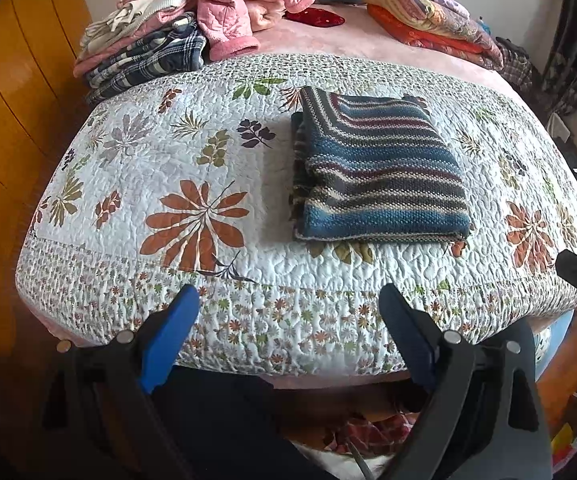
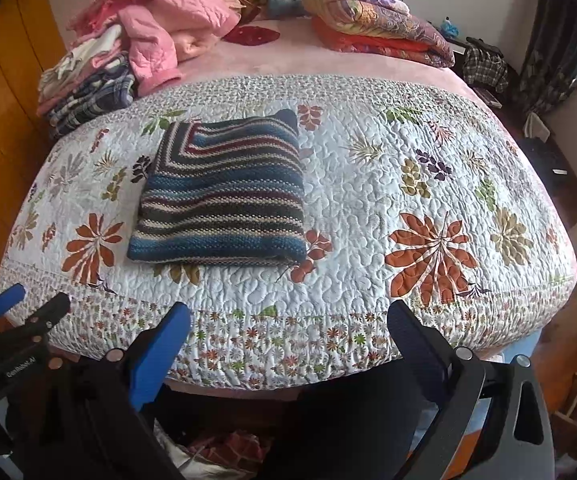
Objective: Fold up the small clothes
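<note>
Folded blue, maroon and cream striped knit garment (image 1: 380, 168) (image 2: 220, 192) lies flat on white floral quilted bedspread (image 1: 176, 152) (image 2: 388, 184). Left gripper (image 1: 288, 304) and right gripper (image 2: 288, 320) hover near bed's front edge, jaws wide apart, empty.

Sweater (image 1: 380, 168): lying folded on the quilt (image 1: 208, 152)
Left tool (image 1: 288, 300): hovering spread wide, off the bed's near edge

Two black handheld grippers with blue finger pads, the left gripper (image 1: 288, 300) and the right gripper (image 2: 288, 318), point toward twelve o'clock, jaws spread wide, gripping nothing.
</note>
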The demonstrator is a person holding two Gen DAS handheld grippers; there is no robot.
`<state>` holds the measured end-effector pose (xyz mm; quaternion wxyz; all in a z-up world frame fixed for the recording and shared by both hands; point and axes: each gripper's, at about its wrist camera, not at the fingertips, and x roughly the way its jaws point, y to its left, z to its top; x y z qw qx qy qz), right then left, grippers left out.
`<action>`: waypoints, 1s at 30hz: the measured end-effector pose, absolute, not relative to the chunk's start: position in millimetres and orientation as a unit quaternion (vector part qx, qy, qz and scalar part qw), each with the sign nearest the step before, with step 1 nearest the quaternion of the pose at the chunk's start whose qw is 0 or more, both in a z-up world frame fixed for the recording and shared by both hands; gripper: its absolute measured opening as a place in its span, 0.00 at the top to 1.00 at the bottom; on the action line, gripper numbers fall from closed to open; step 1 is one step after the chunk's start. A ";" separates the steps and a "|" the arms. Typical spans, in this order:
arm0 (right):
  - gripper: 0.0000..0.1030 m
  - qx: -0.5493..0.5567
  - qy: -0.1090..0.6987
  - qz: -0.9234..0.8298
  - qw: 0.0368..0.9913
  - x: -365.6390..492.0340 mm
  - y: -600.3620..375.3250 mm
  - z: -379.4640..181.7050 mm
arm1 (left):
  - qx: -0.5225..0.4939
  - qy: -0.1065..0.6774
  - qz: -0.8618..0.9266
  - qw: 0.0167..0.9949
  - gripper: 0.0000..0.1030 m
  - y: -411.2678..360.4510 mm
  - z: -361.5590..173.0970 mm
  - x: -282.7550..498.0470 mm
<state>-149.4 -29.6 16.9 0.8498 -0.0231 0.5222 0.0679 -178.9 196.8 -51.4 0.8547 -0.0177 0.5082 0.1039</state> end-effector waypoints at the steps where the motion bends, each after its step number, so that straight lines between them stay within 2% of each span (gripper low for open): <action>1: 0.04 -0.021 0.522 0.070 0.850 -150.1 -29.8 17.7 | -0.016 0.508 0.105 0.855 0.12 195.4 -50.9 -179.1; 30: 0.04 -0.024 0.532 0.055 0.845 -130.9 -31.9 4.5 | -0.007 0.514 0.113 0.850 0.12 183.0 -61.1 -164.1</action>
